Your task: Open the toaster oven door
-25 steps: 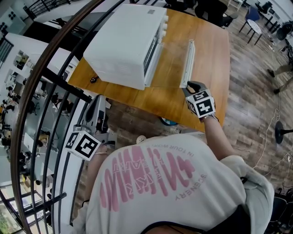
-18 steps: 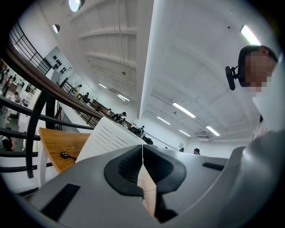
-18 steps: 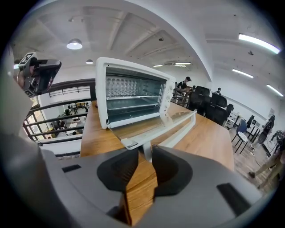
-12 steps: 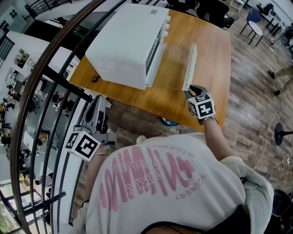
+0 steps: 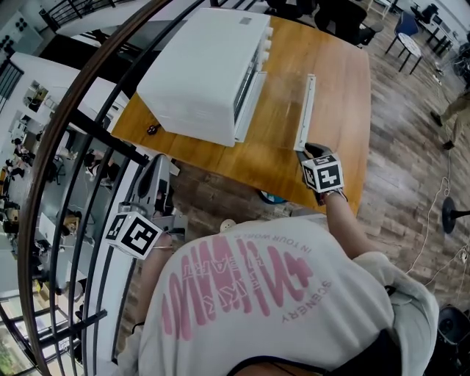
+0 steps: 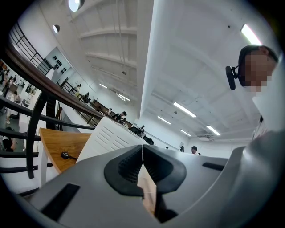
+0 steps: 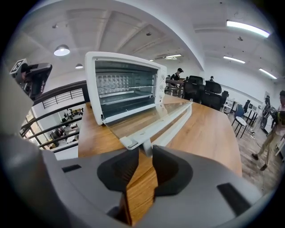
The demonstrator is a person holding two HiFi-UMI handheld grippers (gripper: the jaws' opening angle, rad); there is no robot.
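Observation:
The white toaster oven (image 5: pixel 209 70) stands on a wooden table (image 5: pixel 334 88). Its glass door (image 5: pixel 283 95) lies folded down flat, with the white handle bar (image 5: pixel 305 110) along its outer edge. The right gripper view shows the oven (image 7: pixel 124 89) open, racks visible, and its door (image 7: pixel 147 118) stretched toward me. My right gripper (image 5: pixel 307 150) sits at the near end of the handle (image 7: pixel 173 124). Its jaws stand apart, the handle's end post just at the tips (image 7: pixel 144 156), nothing pressed. My left gripper (image 5: pixel 160 165) hangs low beside the railing, its jaws (image 6: pixel 142 149) shut on nothing.
A black curved railing (image 5: pixel 73 147) runs along the table's left side, close to the left gripper. A small black object (image 5: pixel 150 128) lies on the table's left corner. Office chairs (image 5: pixel 338 18) stand beyond the far edge. A person (image 7: pixel 271 129) stands at the far right.
The right gripper has drawn back a little toward me from the handle's end. The door stays flat and the left gripper has not moved.

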